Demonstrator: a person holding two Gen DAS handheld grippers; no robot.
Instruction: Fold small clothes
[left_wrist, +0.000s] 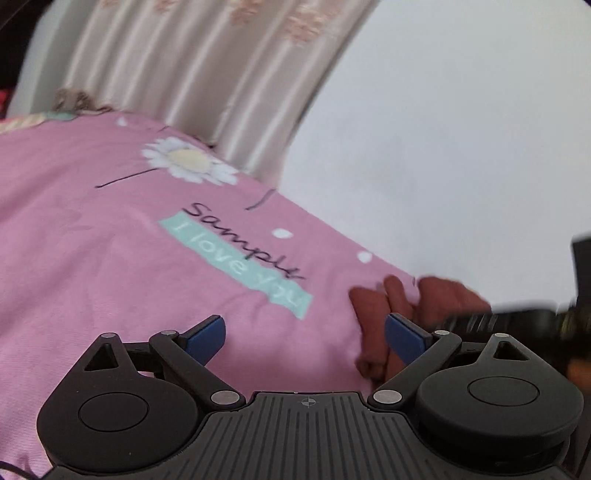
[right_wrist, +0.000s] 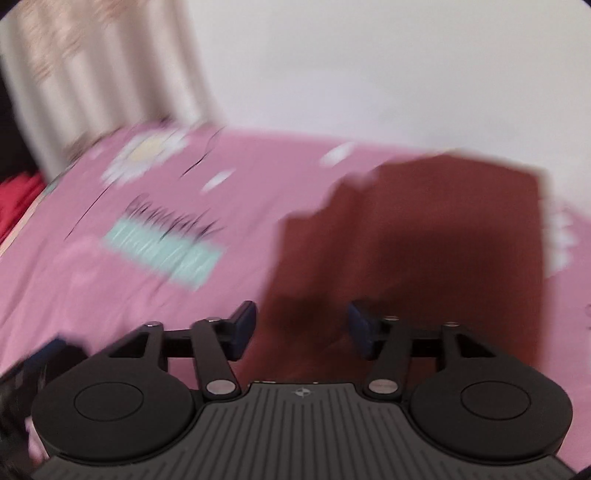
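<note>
blurred: brown garment (right_wrist: 424, 236), bedsheet print (right_wrist: 166, 243) | cut off: red cloth (right_wrist: 18, 206)

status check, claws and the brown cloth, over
Left claw open, empty. Right claw open, nothing gripped. Brown cloth flat on pink bedsheet. Nothing in the way.

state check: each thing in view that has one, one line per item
left claw: open, nothing between the pads
right claw: open, no grip on the cloth visible
brown garment: lying on the bedsheet, partly folded, one edge bunched; blurred
pink bedsheet: spread out, slightly wrinkled
curtain: drawn, hanging in pleats
</note>
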